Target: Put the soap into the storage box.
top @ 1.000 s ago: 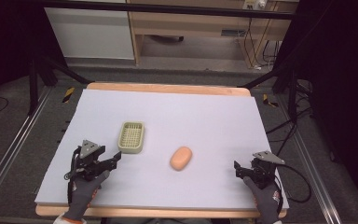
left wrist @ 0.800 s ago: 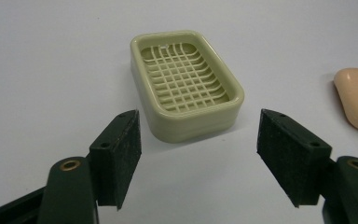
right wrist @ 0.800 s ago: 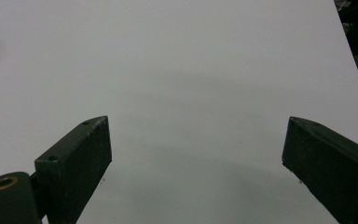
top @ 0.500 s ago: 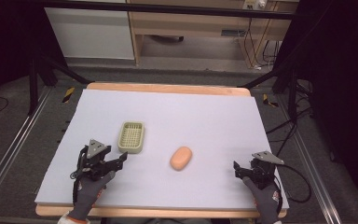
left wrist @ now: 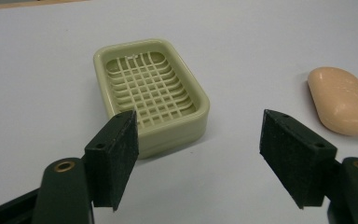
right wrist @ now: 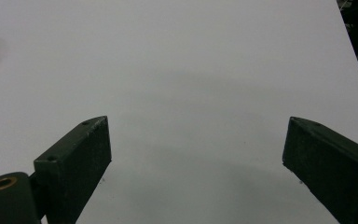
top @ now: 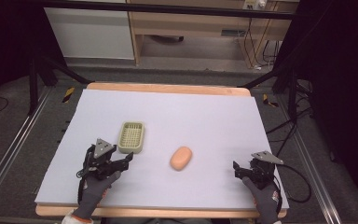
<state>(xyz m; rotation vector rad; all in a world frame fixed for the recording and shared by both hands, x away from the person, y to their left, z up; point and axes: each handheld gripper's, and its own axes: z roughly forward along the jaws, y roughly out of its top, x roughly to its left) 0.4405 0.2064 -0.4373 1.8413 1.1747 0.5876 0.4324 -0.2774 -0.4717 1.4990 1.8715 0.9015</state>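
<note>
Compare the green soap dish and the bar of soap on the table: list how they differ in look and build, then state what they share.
The soap dish is pale green; the soap is peach-coloured. The soap dish is a hollow tray with a slotted grid floor and a raised rim; the soap is a solid, smooth, rounded lump. The soap dish lies just ahead of the open left tongs, while the soap lies nearer the table's middle. Both rest flat on the white table, apart and ungripped.
</note>
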